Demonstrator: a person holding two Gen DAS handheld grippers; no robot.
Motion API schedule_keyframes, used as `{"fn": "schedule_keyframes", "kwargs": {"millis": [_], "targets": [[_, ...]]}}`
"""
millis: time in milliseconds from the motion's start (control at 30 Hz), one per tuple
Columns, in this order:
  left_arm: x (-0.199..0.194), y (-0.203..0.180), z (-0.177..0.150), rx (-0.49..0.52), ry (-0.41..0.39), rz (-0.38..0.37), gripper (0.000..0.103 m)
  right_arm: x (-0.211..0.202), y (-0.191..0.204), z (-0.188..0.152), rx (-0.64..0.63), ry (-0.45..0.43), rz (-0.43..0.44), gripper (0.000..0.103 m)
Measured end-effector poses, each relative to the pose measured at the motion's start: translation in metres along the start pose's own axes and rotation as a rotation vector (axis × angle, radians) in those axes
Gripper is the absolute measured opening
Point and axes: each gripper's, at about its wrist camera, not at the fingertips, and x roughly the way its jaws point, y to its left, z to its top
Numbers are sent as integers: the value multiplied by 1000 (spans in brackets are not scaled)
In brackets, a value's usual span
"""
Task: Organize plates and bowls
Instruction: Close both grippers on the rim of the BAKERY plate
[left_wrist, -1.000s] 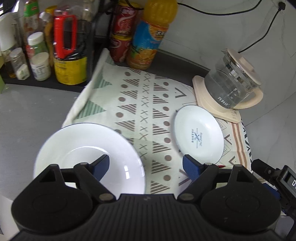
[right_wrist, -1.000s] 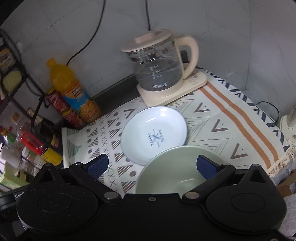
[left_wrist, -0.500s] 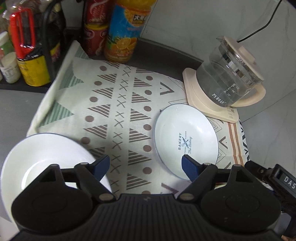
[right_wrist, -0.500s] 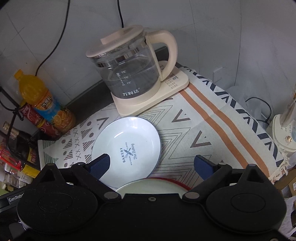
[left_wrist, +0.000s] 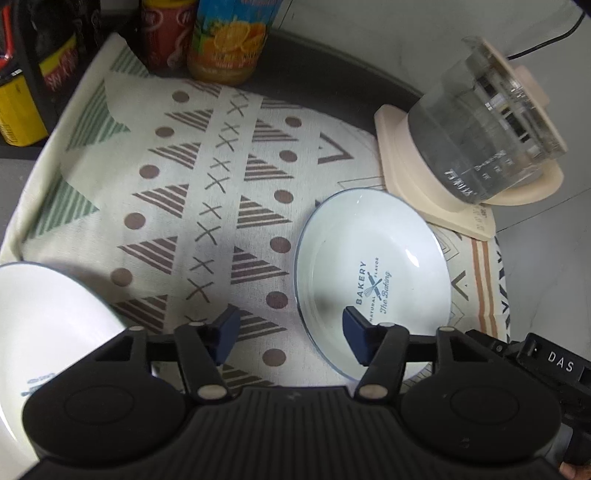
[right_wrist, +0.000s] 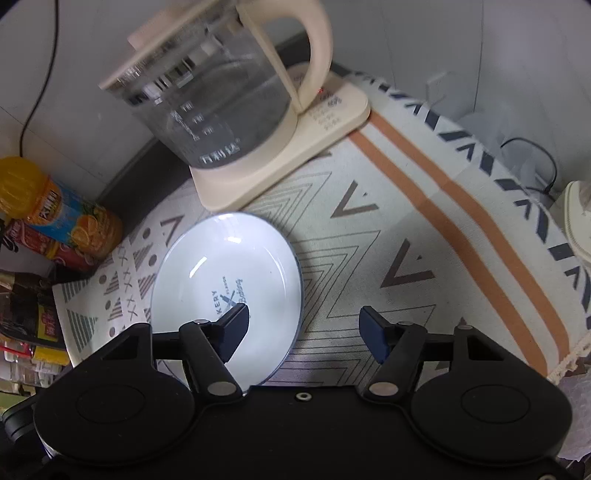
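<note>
Left of the patterned cloth (left_wrist: 221, 192), at the counter's back edge: a yellow container (left_wrist: 14, 107), a red can (left_wrist: 166, 33) and an orange juice bottle (left_wrist: 229, 40), the last two just touching the cloth's far edge.

A large white plate (left_wrist: 48, 332) lies at the cloth's near left corner, partly under my left tool's body.

My left tool (left_wrist: 290, 334) hangs over the cloth, jaws closing, nothing pressed between them. Its left pad is above bare cloth; its right pad is over the near-left rim area of the bakery plate (left_wrist: 384, 266).

The bakery plate sits flat mid-cloth, toward the right, printed side up, just beside the kettle base (left_wrist: 417, 184) at the back right. The glass kettle (right_wrist: 214, 88) stands on that base.

My right tool (right_wrist: 304, 332) is also closing, empty: left pad over the plate's centre print, right pad over cloth to the plate's right, so the plate's right rim lies between the pads. Whether either pad touches the plate, I cannot tell.
</note>
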Motion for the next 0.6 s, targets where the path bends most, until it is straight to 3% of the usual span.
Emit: {"fn": "schedule_keyframes", "kwargs": {"millis": [267,400,500,600], "targets": [[25,-1,4,-23,46,16,39,34,-5,14,-53,131,3,62],[33,-3,4,-34,57,21,27,47,-11,21,-50,165,4,55],[37,-6,3,-42,58,21,21,56,-16,28,-35,185,8,41],[40,-8,3,-63,68,17,17,63,-18,32,-34,204,19,39]]}}
